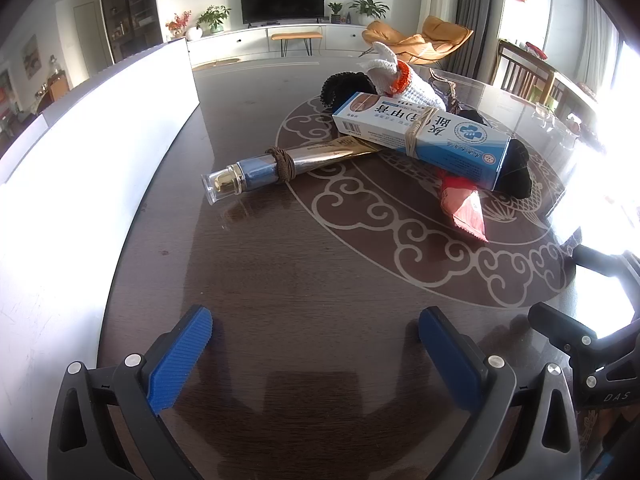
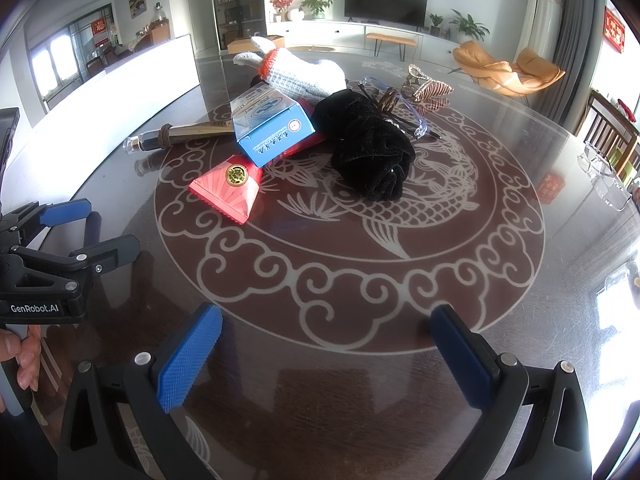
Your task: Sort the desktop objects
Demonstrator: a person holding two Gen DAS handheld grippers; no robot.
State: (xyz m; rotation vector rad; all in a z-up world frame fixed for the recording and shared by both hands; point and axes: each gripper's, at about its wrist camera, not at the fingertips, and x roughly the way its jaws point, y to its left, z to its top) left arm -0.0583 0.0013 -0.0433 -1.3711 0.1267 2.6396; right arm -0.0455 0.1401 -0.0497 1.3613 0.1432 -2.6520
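Note:
A pile lies on the glass table: a blue-white box (image 1: 420,136) (image 2: 272,128) bound with a rubber band, a gold-capped tube (image 1: 280,164) (image 2: 180,134) with a brown hair tie, a red packet (image 1: 464,208) (image 2: 228,188), a white knitted glove (image 1: 400,76) (image 2: 296,68), a black cloth (image 2: 372,152) (image 1: 516,172), clear glasses (image 2: 416,124) and a hair clip (image 2: 428,90). My left gripper (image 1: 316,344) is open and empty, short of the tube. My right gripper (image 2: 328,348) is open and empty, short of the pile.
A long white box (image 1: 80,160) (image 2: 120,80) stands along the table's left side. The table (image 2: 400,280) has a fish and cloud pattern. More clear glasses (image 2: 604,176) lie at the far right. Part of the right gripper's frame (image 1: 592,340) shows in the left wrist view.

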